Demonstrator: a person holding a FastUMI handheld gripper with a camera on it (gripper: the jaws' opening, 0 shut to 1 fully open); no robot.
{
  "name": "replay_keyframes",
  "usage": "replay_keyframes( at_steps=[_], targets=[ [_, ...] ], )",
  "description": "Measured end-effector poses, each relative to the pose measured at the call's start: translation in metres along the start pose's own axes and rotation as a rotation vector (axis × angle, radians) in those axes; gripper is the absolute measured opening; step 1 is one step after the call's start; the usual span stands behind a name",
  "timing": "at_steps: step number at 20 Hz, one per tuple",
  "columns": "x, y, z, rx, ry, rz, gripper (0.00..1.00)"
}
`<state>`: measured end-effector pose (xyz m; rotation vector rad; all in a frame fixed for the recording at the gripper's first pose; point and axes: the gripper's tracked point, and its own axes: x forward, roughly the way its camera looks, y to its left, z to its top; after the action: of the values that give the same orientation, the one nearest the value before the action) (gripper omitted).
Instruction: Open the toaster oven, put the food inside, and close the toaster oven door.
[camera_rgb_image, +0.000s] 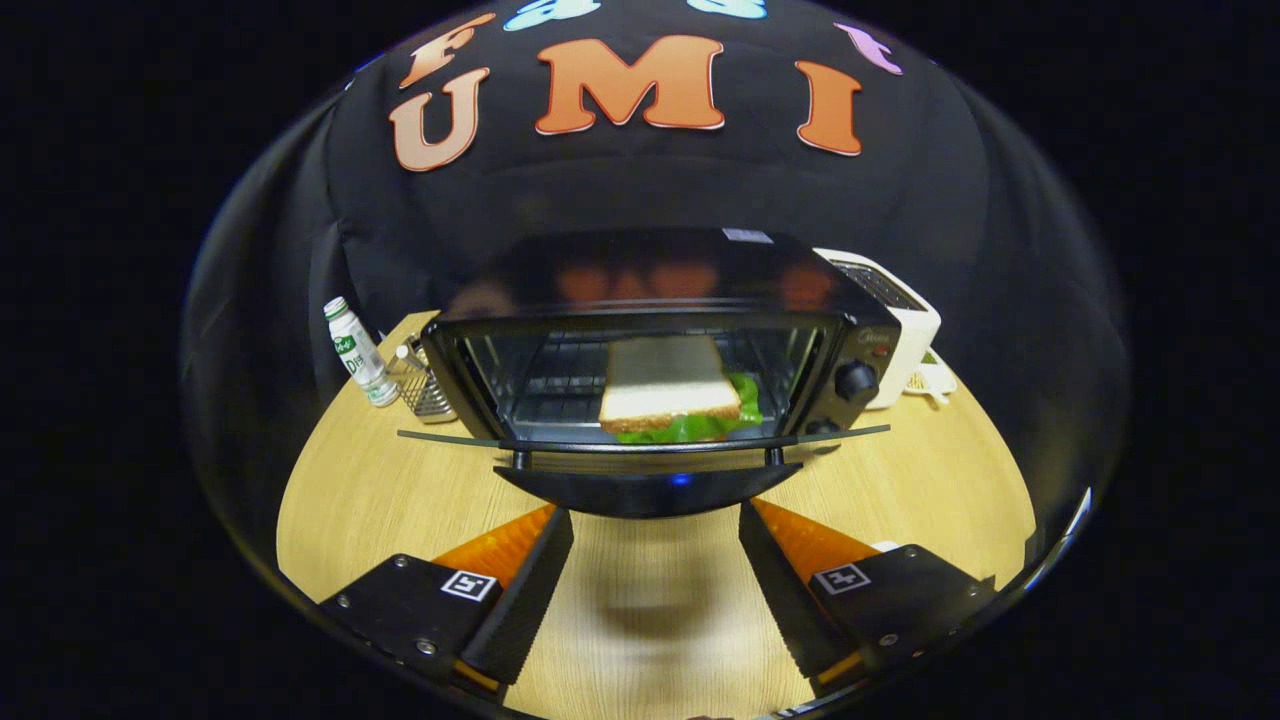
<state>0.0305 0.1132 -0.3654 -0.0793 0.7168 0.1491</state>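
Black toaster oven (650, 330) stands on the wooden table (380, 490), its door (645, 440) dropped flat and the sandwich (672, 392) already on the rack. Near it, the gripper (655, 545) holds nothing, fingers apart. Closing seems next: get under the door's near edge and lift.

Bare table (640, 620) between spread hand-held gripper (655, 560) fingers; lowered oven door (645, 442) just ahead, sandwich (668, 392) beyond.

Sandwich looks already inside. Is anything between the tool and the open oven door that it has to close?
Nothing visible. The tool is open and empty, with bare wooden table up to the door handle just ahead. The sandwich sits on the rack inside the toaster oven.
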Motion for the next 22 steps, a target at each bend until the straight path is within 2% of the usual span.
replay_keyframes(
  at_steps=[5,9,12,15,18,22],
  targets=[
    [0.023,0.009,0.043,0.019,-0.061,0.016,0.99],
    [0.004,0.01,0.057,0.021,-0.103,0.026,0.99],
    [-0.027,0.002,0.094,0.013,-0.178,0.041,0.99],
    [-0.065,-0.021,0.159,-0.005,-0.307,0.006,0.99],
    [-0.123,-0.041,0.225,-0.01,-0.435,0.0,0.99],
    [-0.186,-0.08,0.279,-0.024,-0.54,-0.064,0.99]
  ],
)
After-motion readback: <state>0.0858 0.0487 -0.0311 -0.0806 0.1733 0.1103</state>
